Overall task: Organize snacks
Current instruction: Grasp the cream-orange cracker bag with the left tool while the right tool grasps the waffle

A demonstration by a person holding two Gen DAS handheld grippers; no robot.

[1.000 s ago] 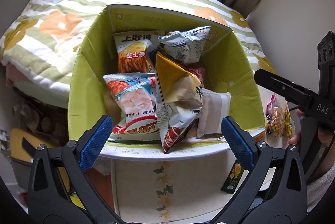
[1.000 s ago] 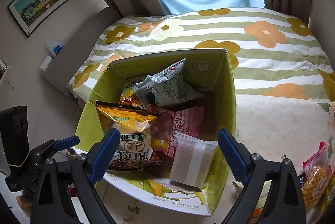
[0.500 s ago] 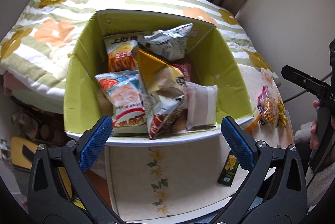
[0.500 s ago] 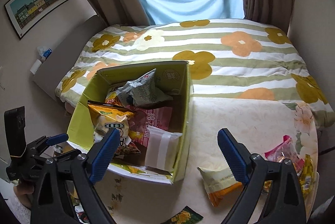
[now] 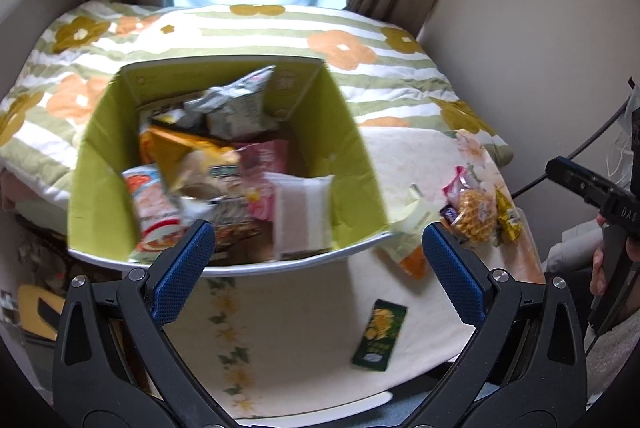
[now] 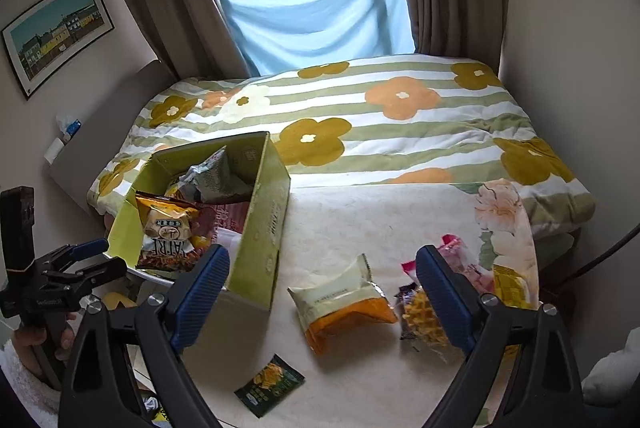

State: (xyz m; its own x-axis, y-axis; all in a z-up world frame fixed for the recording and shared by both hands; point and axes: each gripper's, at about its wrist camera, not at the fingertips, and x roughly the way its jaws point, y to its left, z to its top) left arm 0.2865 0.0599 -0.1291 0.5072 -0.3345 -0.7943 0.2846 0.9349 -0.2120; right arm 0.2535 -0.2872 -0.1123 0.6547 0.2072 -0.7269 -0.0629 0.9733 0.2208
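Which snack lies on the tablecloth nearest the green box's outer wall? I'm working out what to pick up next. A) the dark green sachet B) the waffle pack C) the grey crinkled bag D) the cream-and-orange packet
D: in the right wrist view the cream-and-orange packet lies just beside the green box, closer than the other loose snacks.

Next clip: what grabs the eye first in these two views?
The green cardboard box crammed with snack bags stands at the table's left. Loose snacks lie to its right: a white-and-orange packet, a waffle pack and a small dark green sachet near the front edge.
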